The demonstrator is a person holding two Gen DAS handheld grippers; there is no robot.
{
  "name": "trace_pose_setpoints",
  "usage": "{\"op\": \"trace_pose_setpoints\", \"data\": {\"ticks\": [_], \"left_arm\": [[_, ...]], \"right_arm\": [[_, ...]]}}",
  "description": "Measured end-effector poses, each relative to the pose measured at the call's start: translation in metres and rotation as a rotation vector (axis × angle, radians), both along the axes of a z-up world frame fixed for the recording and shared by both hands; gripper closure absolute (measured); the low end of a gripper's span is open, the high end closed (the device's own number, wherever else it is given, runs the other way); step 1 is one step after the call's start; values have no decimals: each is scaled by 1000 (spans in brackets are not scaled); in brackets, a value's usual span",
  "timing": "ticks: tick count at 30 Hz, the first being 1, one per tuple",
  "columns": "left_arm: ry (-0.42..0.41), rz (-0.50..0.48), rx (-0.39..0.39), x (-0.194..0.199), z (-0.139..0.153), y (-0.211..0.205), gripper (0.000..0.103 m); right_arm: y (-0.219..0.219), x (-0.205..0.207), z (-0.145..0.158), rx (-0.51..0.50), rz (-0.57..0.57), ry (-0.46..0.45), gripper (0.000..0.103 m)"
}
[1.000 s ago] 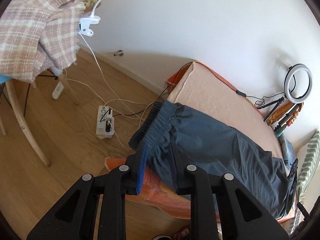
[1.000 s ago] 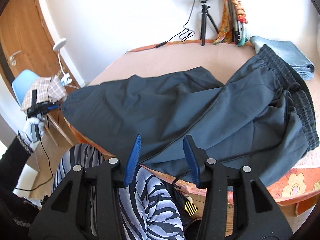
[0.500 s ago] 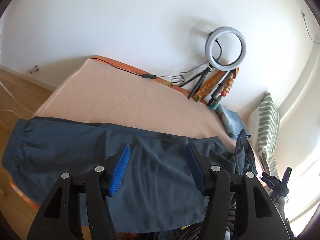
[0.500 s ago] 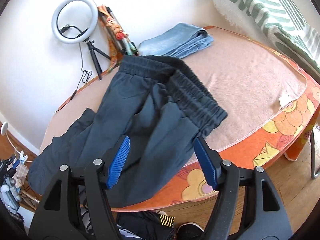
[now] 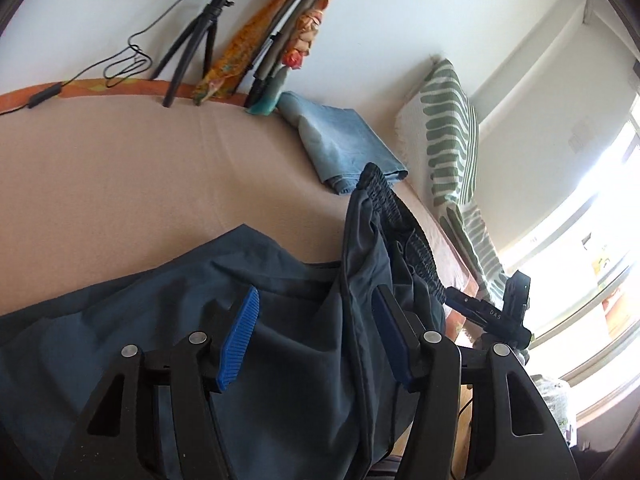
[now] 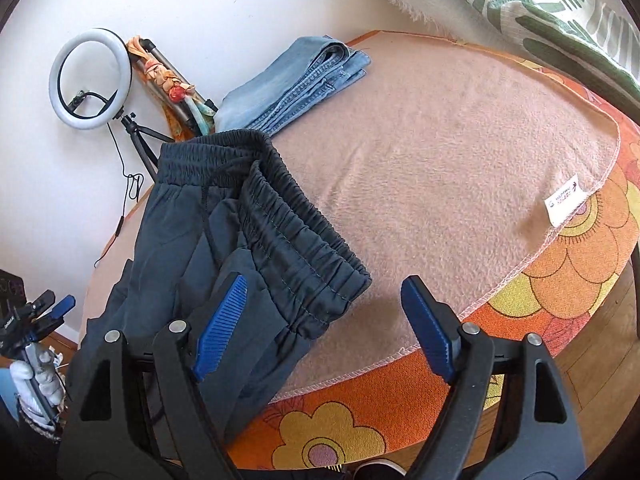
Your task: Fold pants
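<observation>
You get strong daylight from the window (image 5: 592, 280), which is blown out to white along the right of the left wrist view. The wall (image 5: 400, 20) above reads evenly bright. The pants (image 5: 280, 340) sit dark, their folds nearly lost in shadow. In the right wrist view the blanket (image 6: 440, 152) is evenly lit and sharp, with soft shadows. Both views bow heavily toward the rim, corners vignette to black, and edge detail smears.

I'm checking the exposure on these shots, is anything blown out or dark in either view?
Left wrist view: the window at right is blown out to white, leaving the dark pants in shade. Right wrist view: evenly lit, pants and blanket clear, only fisheye bending at edges.
</observation>
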State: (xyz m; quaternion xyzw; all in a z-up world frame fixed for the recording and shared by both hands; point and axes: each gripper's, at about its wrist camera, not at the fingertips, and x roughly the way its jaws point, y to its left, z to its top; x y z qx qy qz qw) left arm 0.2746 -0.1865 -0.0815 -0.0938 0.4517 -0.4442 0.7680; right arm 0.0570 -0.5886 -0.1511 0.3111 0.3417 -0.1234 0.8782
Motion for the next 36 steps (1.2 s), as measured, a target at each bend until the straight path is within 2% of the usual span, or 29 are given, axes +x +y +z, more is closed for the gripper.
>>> {"op": "trace_pose_setpoints", "data": {"ticks": [7,11,15,16,17,19,21,25,31,36], "left_arm": [[153,-95,-7,27,-34,-88,44],[205,-66,38,35,-51,-109,44],[230,-59,14,37,-57,-117,44],[228,-55,6,37,-57,-117,44],[225,-52,-6,36,-57,-117,46],[210,-55,-20,35,-56,-120,52],[193,-65,-26,34,-55,-126,92],[109,-99,-42,26,-41,-134,95],[83,-146,-102,14,-22,-138,101],[17,-318,-98,-31,2,-169,101]], "right_arm": [[3,16,-5,-15,48,0,21],[4,20,-5,-12,65,-3,22],[5,17,-7,32,80,-14,44],[4,16,-8,41,80,-17,51],[2,15,-10,67,80,-21,65],[-2,12,-14,124,77,-38,71],[-4,8,-15,133,60,-48,84],[-8,-1,-9,159,32,-83,91],[-9,-15,19,98,45,-113,93],[-14,-38,39,58,30,-131,94]]}}
